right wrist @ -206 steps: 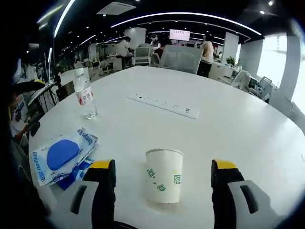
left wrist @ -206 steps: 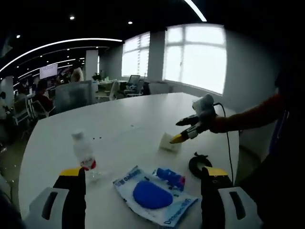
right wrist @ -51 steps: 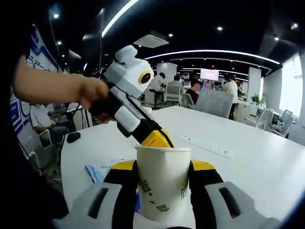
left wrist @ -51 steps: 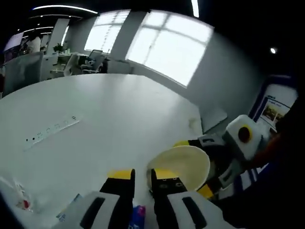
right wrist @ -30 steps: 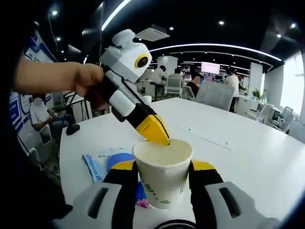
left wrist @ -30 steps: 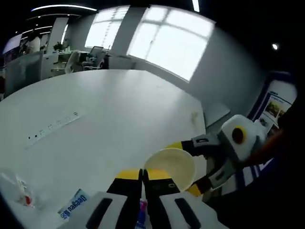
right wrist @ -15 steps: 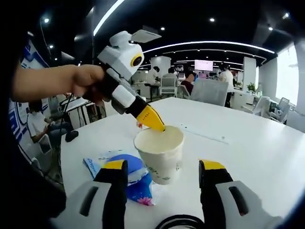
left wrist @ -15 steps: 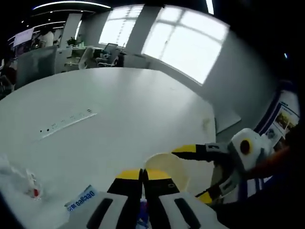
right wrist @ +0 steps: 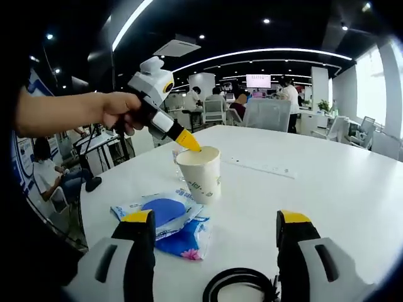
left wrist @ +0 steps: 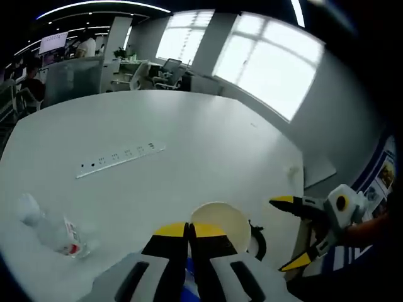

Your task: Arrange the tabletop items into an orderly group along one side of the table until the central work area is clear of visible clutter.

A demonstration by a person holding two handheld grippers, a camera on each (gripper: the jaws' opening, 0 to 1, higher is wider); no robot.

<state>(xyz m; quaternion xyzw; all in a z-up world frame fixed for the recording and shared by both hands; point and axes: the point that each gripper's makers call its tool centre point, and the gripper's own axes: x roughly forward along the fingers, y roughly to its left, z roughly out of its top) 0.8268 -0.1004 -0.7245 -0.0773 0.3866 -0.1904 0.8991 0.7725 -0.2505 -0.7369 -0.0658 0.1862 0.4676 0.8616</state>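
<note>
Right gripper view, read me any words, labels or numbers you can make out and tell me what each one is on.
Paper cup: green printed marks, too small to read.
Blue and white packet: white lettering along its edge, too blurred to read.
Water bottle, left gripper view: red label, text unreadable.
Wall screen far back: bright, nothing legible.
No text can be quoted with confidence.

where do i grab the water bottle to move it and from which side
Grip the bottle across the middle of its body, near the red label, coming down from above. It lies on its side on the table, so the round body is open from the top, and the jaws should close across its width, not along its length.
</note>
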